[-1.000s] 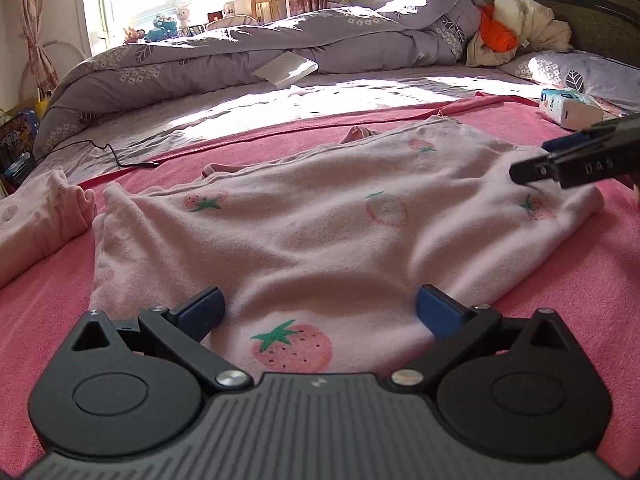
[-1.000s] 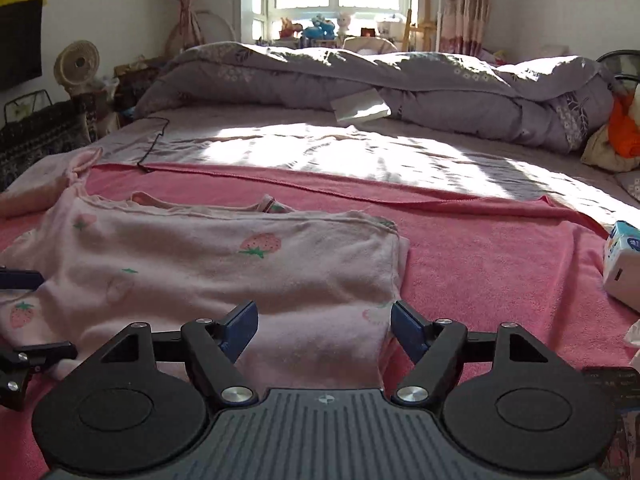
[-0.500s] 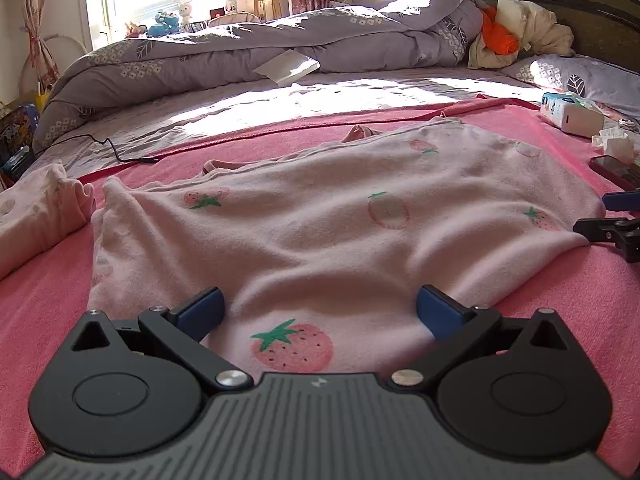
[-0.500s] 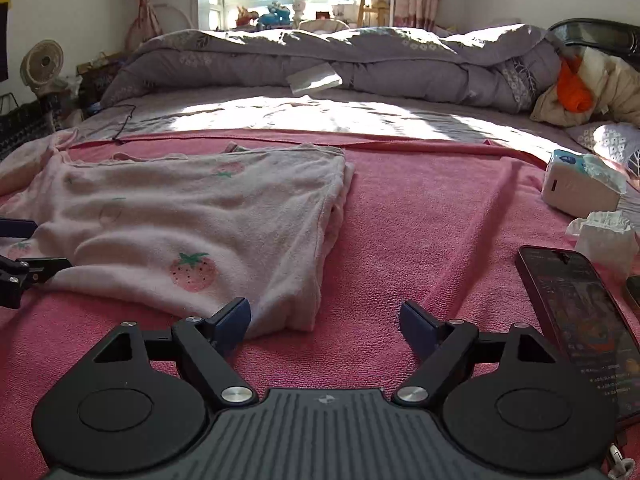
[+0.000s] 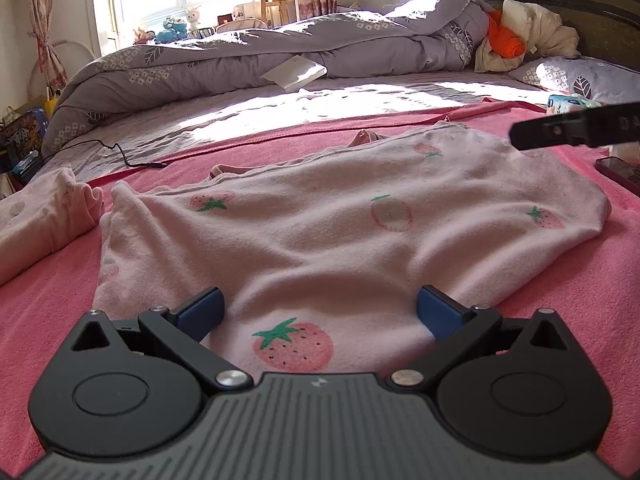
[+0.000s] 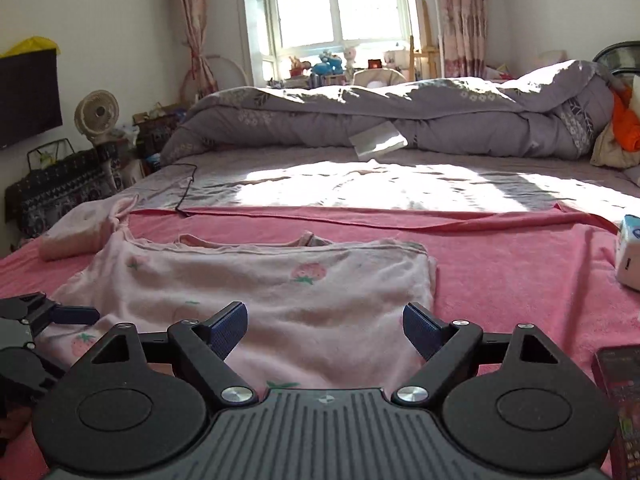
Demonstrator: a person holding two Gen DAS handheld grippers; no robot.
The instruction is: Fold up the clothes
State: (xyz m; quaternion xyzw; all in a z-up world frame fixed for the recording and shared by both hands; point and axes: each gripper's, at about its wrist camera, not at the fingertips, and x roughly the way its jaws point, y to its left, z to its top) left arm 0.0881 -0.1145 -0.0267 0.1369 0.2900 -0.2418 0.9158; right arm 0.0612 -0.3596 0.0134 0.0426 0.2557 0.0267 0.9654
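L gripper [image 5: 319, 307] sits wide open over the near hem of the pink strawberry garment [image 5: 340, 236], nothing pinched, same spot as a sec ago. What's changed is the R gripper [image 6: 324, 326]: half a sec back it was low at the garment's right corner by the phone [image 6: 622, 400]; now it's up and back over the garment's right half, jaws spread wide & empty, fabric only lying below them. Garment itself looks the same, flat on the red blanket [image 6: 500, 280], one fold already in w/ neckline at its far edge. Prob means the last crease is set down and R is repositioning for the next fold. Beyond the garment: a second pink piece [image 5: 40, 224] to its left, grey duvet [image 5: 280, 56] far behind
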